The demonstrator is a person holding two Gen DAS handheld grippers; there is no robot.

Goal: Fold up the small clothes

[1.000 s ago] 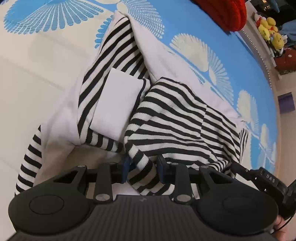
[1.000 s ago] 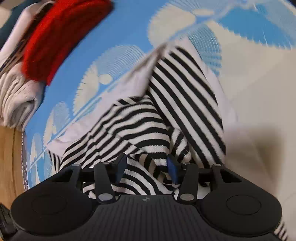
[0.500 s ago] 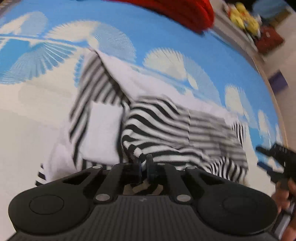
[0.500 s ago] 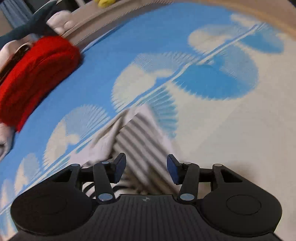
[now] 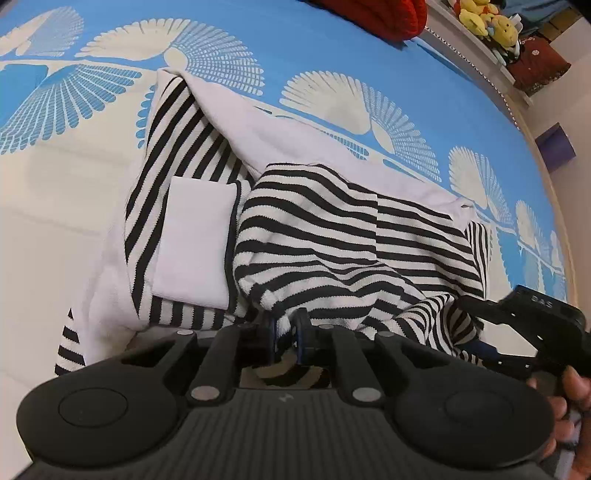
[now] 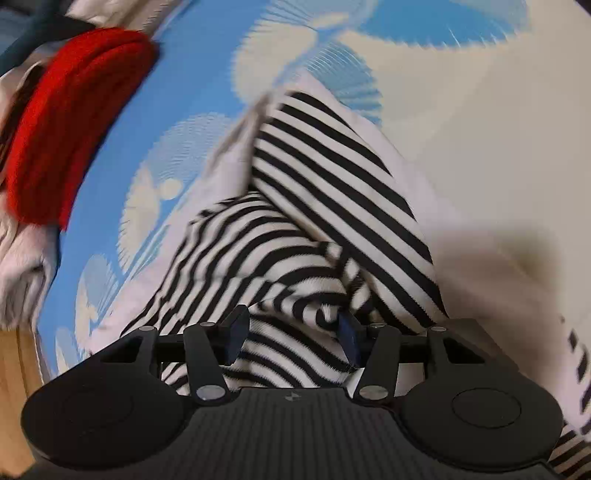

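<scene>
One striped garment was noted, spread on the blue-and-white bedspread, long axis running 9 to 3 o'clock in the left view. Its near hem was pinched between the nearly closed fingers of the left gripper. The right gripper, fingers spread, was set over bunched fabric at 12 o'clock, nothing clamped. One red knit was noted at 10 o'clock.

A blue bedspread with white fan motifs covered the bed. Yellow plush toys sat on a shelf beyond; wooden flooring showed alongside.
</scene>
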